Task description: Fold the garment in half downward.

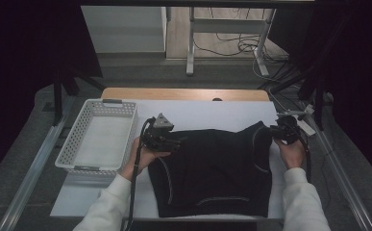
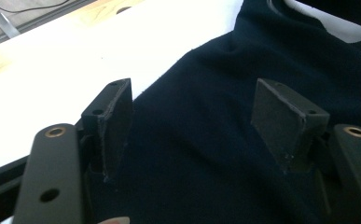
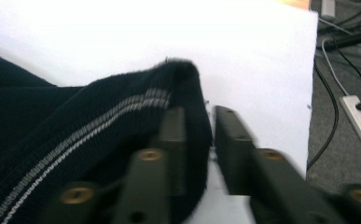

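A dark navy garment [image 1: 212,163] with thin pale stripes lies spread on the white table top [image 1: 198,113]. My left gripper [image 1: 175,142] hovers over the garment's upper left edge. Its jaws stand wide open in the left gripper view [image 2: 192,100], with dark cloth [image 2: 225,84] beneath and nothing between them. My right gripper [image 1: 276,131] is at the garment's upper right corner. In the right gripper view [image 3: 199,123] its jaws pinch the striped hem [image 3: 122,112], which rises in a fold above them.
A white perforated basket [image 1: 73,137] stands empty at the table's left. A wooden strip [image 1: 183,94] runs along the far edge. A power strip [image 1: 306,127] and cables [image 3: 327,116] lie on the floor to the right. Desk legs stand beyond.
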`<control>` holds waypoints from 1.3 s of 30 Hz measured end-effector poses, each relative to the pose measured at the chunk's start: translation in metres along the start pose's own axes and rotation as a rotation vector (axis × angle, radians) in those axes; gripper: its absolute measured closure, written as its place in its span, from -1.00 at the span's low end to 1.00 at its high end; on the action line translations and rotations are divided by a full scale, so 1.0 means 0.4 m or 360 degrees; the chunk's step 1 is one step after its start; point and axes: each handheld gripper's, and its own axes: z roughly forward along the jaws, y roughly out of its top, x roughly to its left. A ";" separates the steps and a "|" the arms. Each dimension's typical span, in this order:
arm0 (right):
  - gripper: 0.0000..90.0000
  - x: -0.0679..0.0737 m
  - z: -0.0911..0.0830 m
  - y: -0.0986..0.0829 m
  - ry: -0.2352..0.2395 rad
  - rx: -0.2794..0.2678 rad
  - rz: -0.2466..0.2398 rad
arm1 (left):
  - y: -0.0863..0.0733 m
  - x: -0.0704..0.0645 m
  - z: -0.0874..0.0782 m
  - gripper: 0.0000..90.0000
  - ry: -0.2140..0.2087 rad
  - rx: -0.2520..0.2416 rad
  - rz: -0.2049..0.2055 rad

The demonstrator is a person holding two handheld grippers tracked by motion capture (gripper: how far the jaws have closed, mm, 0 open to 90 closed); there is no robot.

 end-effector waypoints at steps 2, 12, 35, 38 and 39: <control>0.27 -0.005 -0.015 -0.004 0.0013 -0.0029 0.0040 | 0.000 0.001 0.003 -0.33 -0.0003 0.0009 -0.0001; 0.12 0.040 -0.139 -0.104 0.0071 -0.0031 0.0039 | -0.003 -0.006 0.005 -0.34 -0.0014 0.0018 0.0009; 0.06 0.167 -0.218 -0.284 0.0204 0.0111 -0.0029 | -0.003 -0.012 0.001 -0.34 -0.0011 0.0013 0.0027; 0.06 0.163 -0.210 -0.291 0.0219 0.0115 -0.0012 | -0.004 -0.008 0.001 -0.34 -0.0008 0.0014 0.0019; 0.06 0.163 -0.210 -0.291 0.0219 0.0115 -0.0012 | -0.004 -0.008 0.001 -0.34 -0.0008 0.0014 0.0019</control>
